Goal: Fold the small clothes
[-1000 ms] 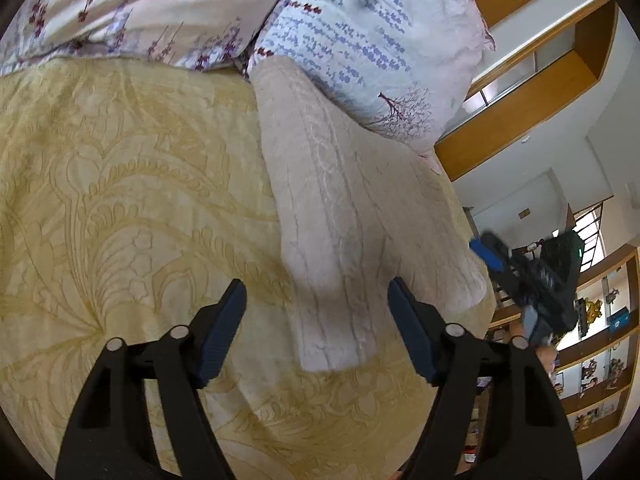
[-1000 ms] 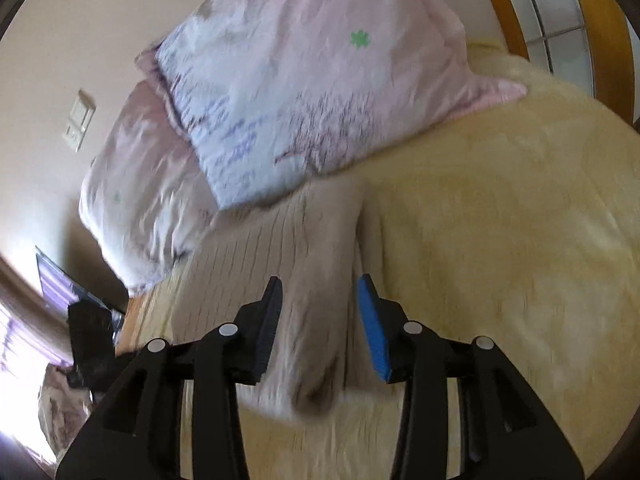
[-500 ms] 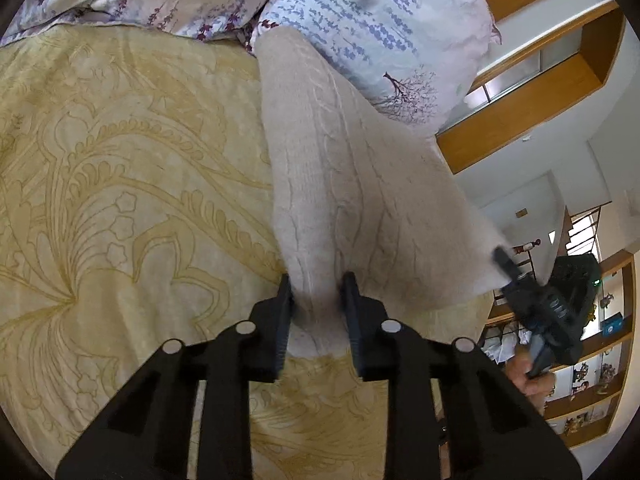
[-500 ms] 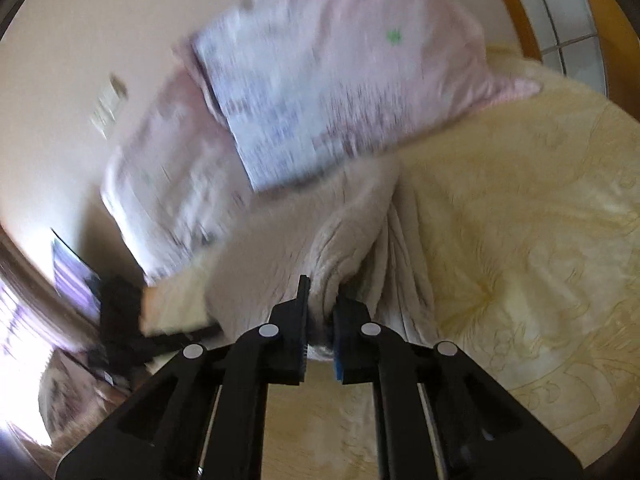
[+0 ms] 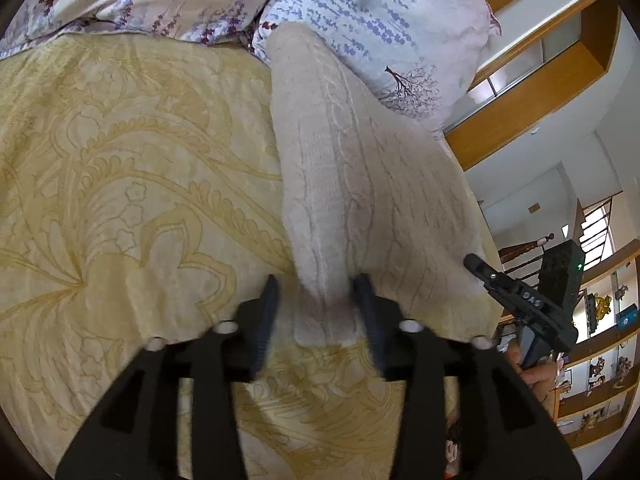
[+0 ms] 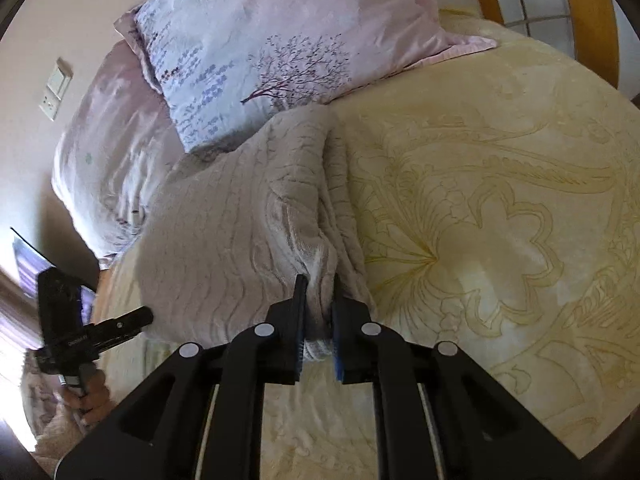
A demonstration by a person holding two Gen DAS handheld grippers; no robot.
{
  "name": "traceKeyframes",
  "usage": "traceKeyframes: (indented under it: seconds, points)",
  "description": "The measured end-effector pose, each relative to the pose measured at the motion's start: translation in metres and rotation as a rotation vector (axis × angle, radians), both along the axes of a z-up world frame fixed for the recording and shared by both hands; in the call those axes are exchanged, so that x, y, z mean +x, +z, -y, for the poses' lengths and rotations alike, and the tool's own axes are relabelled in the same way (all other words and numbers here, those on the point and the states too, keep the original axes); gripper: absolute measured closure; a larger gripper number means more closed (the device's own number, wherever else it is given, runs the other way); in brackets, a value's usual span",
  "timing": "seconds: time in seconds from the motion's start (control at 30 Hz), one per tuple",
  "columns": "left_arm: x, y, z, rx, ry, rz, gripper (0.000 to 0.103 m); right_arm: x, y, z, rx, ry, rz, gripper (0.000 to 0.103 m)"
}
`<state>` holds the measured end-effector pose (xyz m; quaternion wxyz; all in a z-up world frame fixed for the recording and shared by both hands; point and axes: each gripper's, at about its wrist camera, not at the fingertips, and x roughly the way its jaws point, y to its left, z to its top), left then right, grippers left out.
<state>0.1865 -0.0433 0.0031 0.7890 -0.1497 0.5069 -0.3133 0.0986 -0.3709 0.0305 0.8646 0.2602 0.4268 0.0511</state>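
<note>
Cream cable-knit is what we have in both grips: the small knitted garment (image 5: 360, 184) lies on the yellow patterned bedspread (image 5: 120, 184), running from our grippers up toward twelve o'clock, where its far end meets the floral pillow (image 5: 380, 12). A second ago both pairs of jaws stood wide on either side of the near hem; half a second ago both had pinched in tight. Now our left gripper (image 5: 316, 300) is opening again, its jaws parting with the near corner of the knit between them; the blur hides whether the pads touch it, but they look apart from the cloth, so we judge that corner released or nearly so. Our right gripper (image 6: 318, 312) stands narrow with a bunched ridge of the garment's near right edge pinched between its pads, though its jaws are easing slightly wider too. In the right wrist view that ridge rises in gathered pleats toward twelve o'clock, while the rest of the cloth spreads flat toward nine o'clock. For the fold, we read this as a regrip: the left side needs a fresh hold before both corners can be lifted and carried over toward the pillow end. If only the right lifts, the knit may drag crooked.
</note>
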Motion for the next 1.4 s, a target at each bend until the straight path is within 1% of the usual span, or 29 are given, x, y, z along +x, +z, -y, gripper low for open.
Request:
traceKeyframes:
  seconds: [0.03,0.07,0.1,0.13,0.17,0.27,0.33,0.43,0.47,0.5,0.53,0.57,0.6,0.67,0.73,0.8,0.87,0.93,1.0,1.03,1.07,1.1,1.17,1.2,1.23,1.3,1.33,1.37,1.4]
  points:
    - [0.001,0.002,-0.002,-0.005,0.008,0.005,0.042,0.000,0.006,0.005,0.039,0.000,0.011,0.084]
    - [0.003,0.005,-0.004,-0.012,0.017,0.011,0.037,0.000,0.012,0.010,0.065,-0.006,0.033,0.079]
    - [0.007,0.010,-0.007,-0.023,0.030,0.019,0.035,0.002,0.016,0.013,0.080,-0.013,0.052,0.074]
    - [0.011,0.012,-0.009,-0.026,0.042,0.021,0.031,0.005,0.021,0.018,0.098,-0.025,0.070,0.062]
    - [0.015,0.014,-0.010,-0.030,0.055,0.021,0.030,0.012,0.025,0.023,0.118,-0.034,0.081,0.058]
    - [0.030,0.016,-0.004,-0.026,0.072,0.009,0.026,0.039,0.023,0.028,0.150,-0.038,0.052,0.058]
    - [0.040,0.014,0.001,-0.022,0.077,-0.008,0.026,0.056,0.016,0.028,0.181,-0.028,0.032,0.058]
    - [0.051,0.010,0.009,-0.023,0.086,-0.024,0.025,0.078,0.005,0.022,0.179,-0.020,-0.012,0.059]
    - [0.054,0.009,0.011,-0.024,0.088,-0.026,0.025,0.084,0.001,0.018,0.178,-0.008,-0.022,0.075]
    - [0.056,0.009,0.012,-0.026,0.090,-0.027,0.025,0.088,-0.001,0.013,0.164,0.004,-0.023,0.088]
    - [0.058,0.009,0.014,-0.025,0.095,-0.016,0.025,0.089,0.001,0.009,0.135,0.007,-0.012,0.092]
    - [0.058,0.010,0.015,-0.025,0.094,-0.011,0.025,0.087,0.008,0.005,0.092,0.004,0.024,0.093]
    - [0.058,0.011,0.017,-0.025,0.092,-0.003,0.025,0.083,0.020,0.002,0.055,0.001,0.080,0.093]
    - [0.059,0.012,0.022,-0.018,0.086,0.011,0.025,0.080,0.035,-0.001,-0.029,-0.025,0.134,0.094]
    - [0.059,0.013,0.026,-0.013,0.077,0.023,0.025,0.084,0.034,0.001,-0.071,-0.043,0.115,0.094]
    - [0.059,0.013,0.031,0.001,0.070,0.029,0.025,0.093,0.016,0.001,-0.117,-0.062,0.027,0.094]
    - [0.059,0.012,0.036,0.026,0.067,0.041,0.025,0.096,-0.003,0.006,-0.120,-0.083,-0.023,0.094]
    - [0.058,0.012,0.039,0.045,0.064,0.051,0.025,0.095,-0.008,0.011,-0.096,-0.099,-0.020,0.093]
    - [0.058,0.013,0.041,0.056,0.062,0.056,0.025,0.091,-0.002,0.013,-0.094,-0.107,-0.021,0.089]
    - [0.058,0.013,0.041,0.058,0.058,0.056,0.025,0.086,0.004,0.012,-0.104,-0.112,-0.003,0.087]
    - [0.058,0.013,0.041,0.057,0.058,0.054,0.024,0.081,0.010,0.010,-0.115,-0.117,0.016,0.082]
    - [0.059,0.012,0.040,0.056,0.060,0.051,0.024,0.075,0.017,0.008,-0.130,-0.120,0.047,0.082]
    - [0.060,0.009,0.039,0.049,0.064,0.040,0.022,0.060,0.032,-0.001,-0.144,-0.093,0.128,0.082]
    - [0.061,0.008,0.038,0.044,0.065,0.034,0.021,0.056,0.036,-0.006,-0.152,-0.073,0.147,0.082]
    - [0.063,0.005,0.038,0.041,0.066,0.026,0.021,0.053,0.039,-0.016,-0.165,-0.026,0.160,0.082]
    - [0.065,0.002,0.039,0.036,0.069,0.013,0.020,0.057,0.036,-0.031,-0.185,0.049,0.130,0.082]
    - [0.066,0.000,0.040,0.034,0.071,0.006,0.020,0.059,0.032,-0.034,-0.198,0.067,0.105,0.082]
    - [0.065,0.000,0.040,0.032,0.072,0.007,0.019,0.066,0.022,-0.038,-0.223,0.082,0.051,0.082]
    - [0.066,0.000,0.041,0.037,0.071,0.013,0.019,0.070,0.013,-0.040,-0.229,0.092,0.018,0.082]
